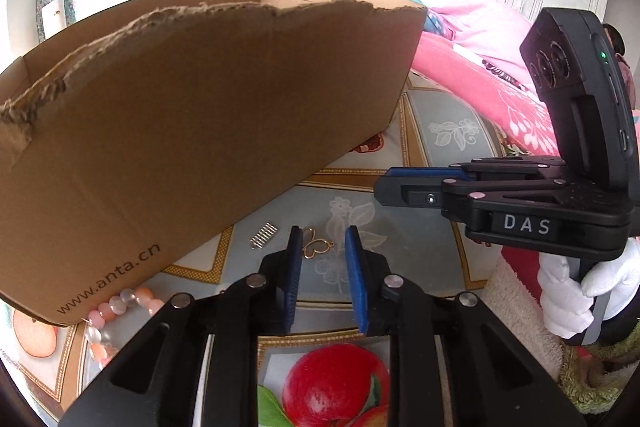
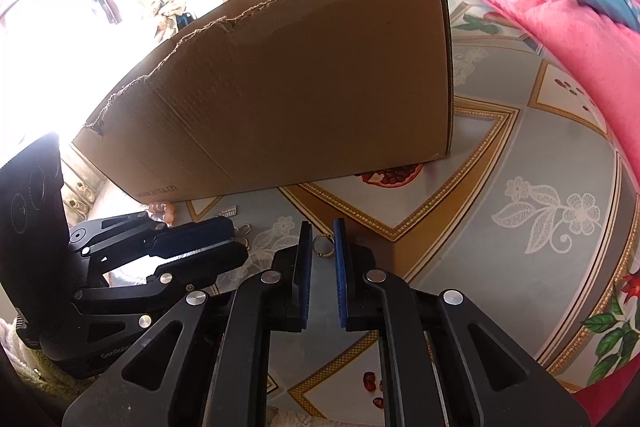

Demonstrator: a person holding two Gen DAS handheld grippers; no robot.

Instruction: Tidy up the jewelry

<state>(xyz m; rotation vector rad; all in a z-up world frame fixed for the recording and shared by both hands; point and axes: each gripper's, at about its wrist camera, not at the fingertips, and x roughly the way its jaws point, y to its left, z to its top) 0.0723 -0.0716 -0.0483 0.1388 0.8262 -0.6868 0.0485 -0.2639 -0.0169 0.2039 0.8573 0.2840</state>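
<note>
Torn-edged cardboard box (image 1: pixel 200 115) is filling the upper left of the left wrist view and is standing on a floral tablecloth (image 2: pixel 500 267). A pink blanket (image 1: pixel 460 67) is lying along the upper right.

Left gripper (image 1: pixel 324 233) is reaching in from the bottom centre, angled down at the cloth. Its jaws are standing apart with a clear gap. The blue pads are not pressing on anything.

Right gripper (image 2: pixel 323 225) is pointing down at the cloth in its own view. Its jaws are drawn close, leaving a narrow slot. A white-gloved hand (image 1: pixel 568 291) is gripping its handle at the right edge.

Pink bead bracelet (image 1: pixel 120 303) is lying at the lower left, touching the box's bottom edge.

Gold butterfly pendant (image 1: pixel 316 245) is lying on the cloth between the left gripper's fingertips, closer to the left finger.

Small silver comb-like piece (image 1: pixel 264 235) is lying just left of the pendant, near the box.

Gold ring (image 2: pixel 323 245) is sitting in the right gripper's slot at the tips. Whether the pads are touching it, cannot tell.
</note>
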